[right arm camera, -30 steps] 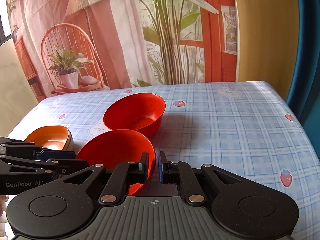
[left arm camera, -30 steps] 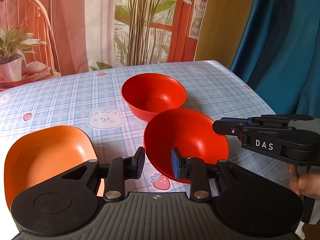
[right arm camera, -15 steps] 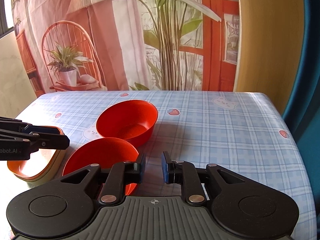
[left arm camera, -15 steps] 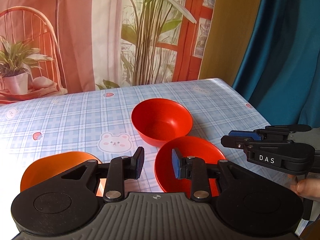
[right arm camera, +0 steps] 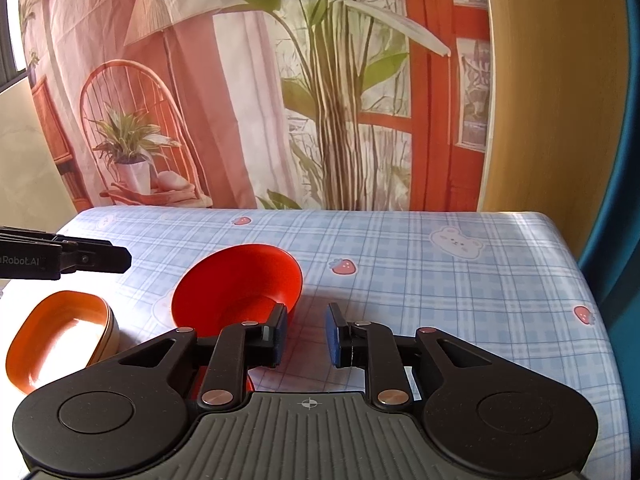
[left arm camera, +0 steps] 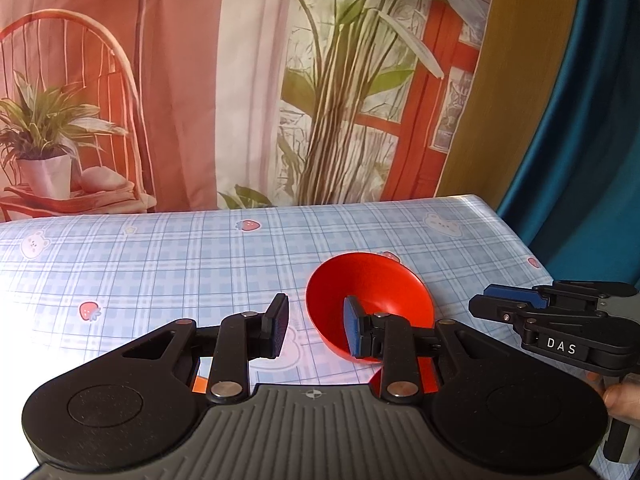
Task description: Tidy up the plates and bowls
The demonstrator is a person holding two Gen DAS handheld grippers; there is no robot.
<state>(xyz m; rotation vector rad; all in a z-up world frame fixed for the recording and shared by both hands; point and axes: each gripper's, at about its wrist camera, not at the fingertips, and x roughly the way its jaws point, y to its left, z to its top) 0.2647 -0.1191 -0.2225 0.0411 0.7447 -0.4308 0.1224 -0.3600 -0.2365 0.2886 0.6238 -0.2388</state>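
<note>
Both grippers hang above the near edge of the tabletop, holding nothing. From the left wrist view, the left gripper has its fingers spread apart over the checked tablecloth; the right gripper shows side-on at the right, where its gap is hard to read. From the right wrist view, the right gripper also has its fingers parted, with bare cloth between them. Just beyond and left of its left finger, a red bowl stands upright on the cloth. A sliver of a second red piece peeks from under that finger. Nearer the left edge sits an orange rounded-square dish, apart from the red bowl. At the far edge hangs a printed backdrop of plants and a chair.
</note>
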